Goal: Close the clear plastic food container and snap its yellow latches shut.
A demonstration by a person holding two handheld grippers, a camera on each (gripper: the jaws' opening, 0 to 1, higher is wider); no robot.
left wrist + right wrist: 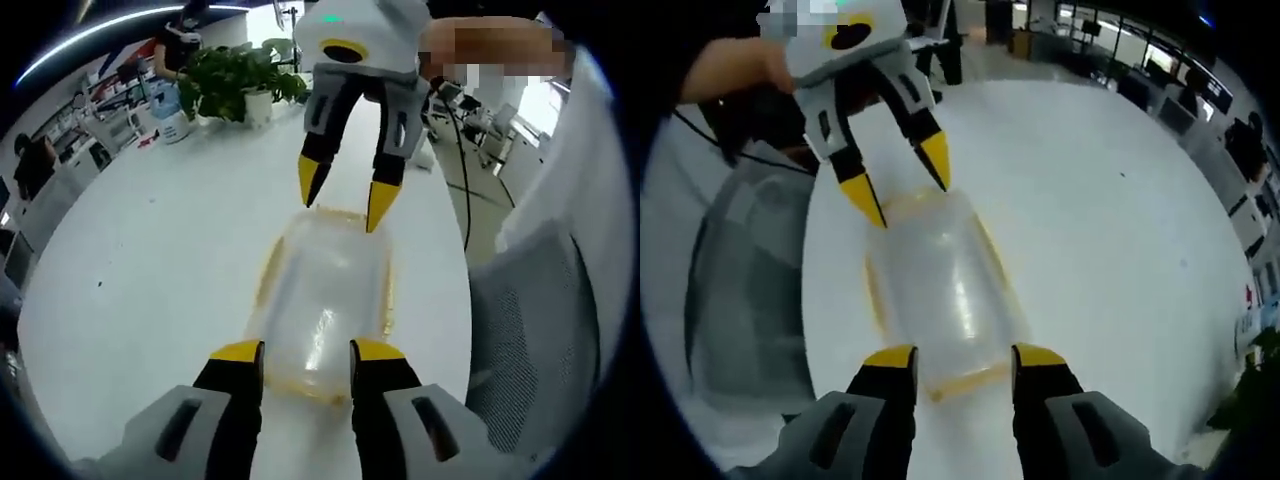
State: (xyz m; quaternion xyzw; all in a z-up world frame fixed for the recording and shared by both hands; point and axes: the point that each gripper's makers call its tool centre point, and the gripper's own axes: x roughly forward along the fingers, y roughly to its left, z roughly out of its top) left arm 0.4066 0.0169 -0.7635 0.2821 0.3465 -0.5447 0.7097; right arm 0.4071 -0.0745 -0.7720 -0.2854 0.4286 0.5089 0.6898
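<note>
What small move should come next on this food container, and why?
Probably lower both open grippers onto the end latches and press them down. The clear container sits on the white table with its lid apparently on; the left gripper is at one short end and the right gripper at the opposite one, jaws straddling the yellow edges.

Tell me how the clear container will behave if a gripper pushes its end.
The container looks empty and thin-walled, so probably light. On the smooth white table it may slide rather than tip, being low and wide. Its lid could flex.
</note>
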